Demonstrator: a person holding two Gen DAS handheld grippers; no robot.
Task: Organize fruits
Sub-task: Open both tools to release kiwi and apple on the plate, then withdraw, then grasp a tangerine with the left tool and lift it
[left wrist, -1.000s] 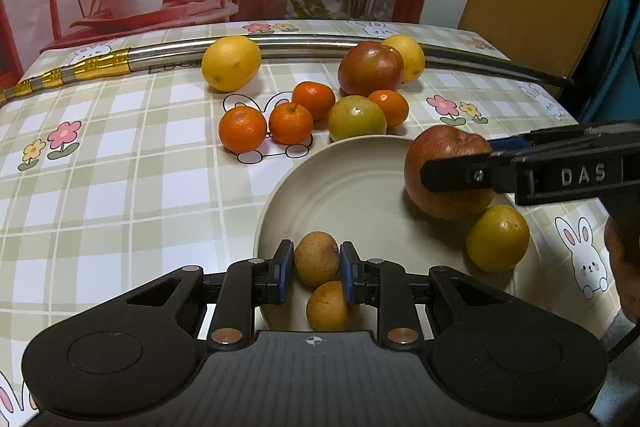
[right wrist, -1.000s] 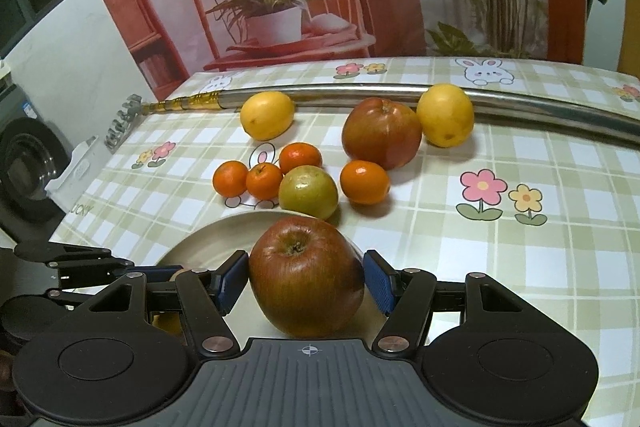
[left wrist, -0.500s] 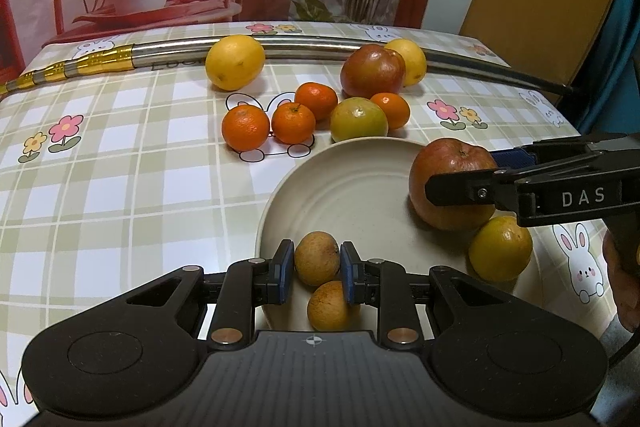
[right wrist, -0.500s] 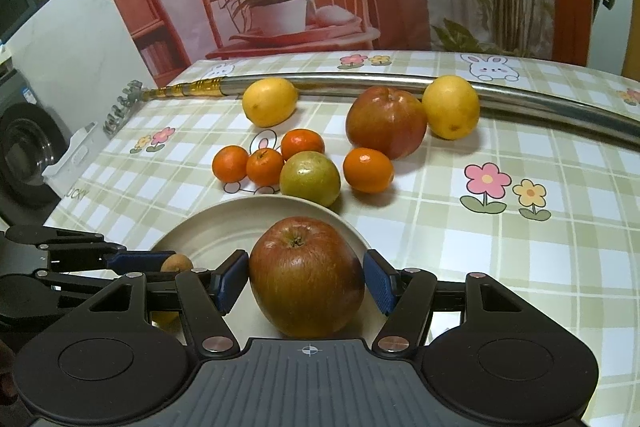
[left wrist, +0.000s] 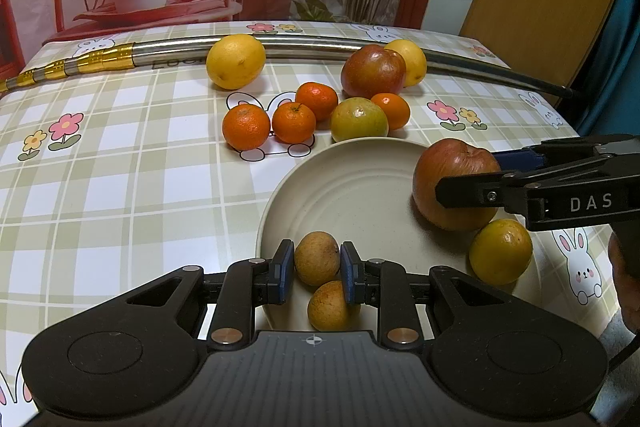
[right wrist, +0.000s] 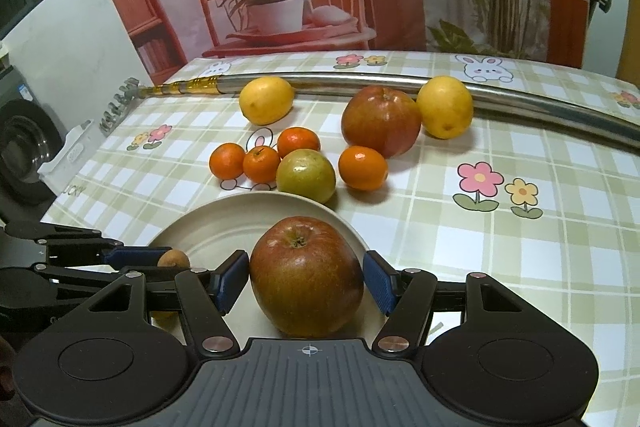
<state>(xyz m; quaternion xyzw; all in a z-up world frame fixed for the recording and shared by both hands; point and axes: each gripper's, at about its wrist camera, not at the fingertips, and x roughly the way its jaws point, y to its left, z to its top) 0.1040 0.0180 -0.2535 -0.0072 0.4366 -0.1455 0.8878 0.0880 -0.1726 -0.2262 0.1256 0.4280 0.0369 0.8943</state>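
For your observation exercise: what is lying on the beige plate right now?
On the plate: two small brown fruits, a red apple, and a yellow-green citrus at its near rim. The tools' bodies cover the plate's nearest edge.

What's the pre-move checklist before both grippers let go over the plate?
1. Left gripper on brown fruit: pads at both sides, looks gripped. Ok.
2. Right gripper on apple: small gaps at both pads in the right wrist view. Cannot tell if gripped.
3. Apple over plate: sits at the plate's right rim. Resting or lifted: cannot tell.
4. Room in the plate: middle is bare. Ok.
5. Second brown fruit right under the left gripper: may get bumped. Not ok.
6. Green orange close below the apple; touching or not, cannot tell.
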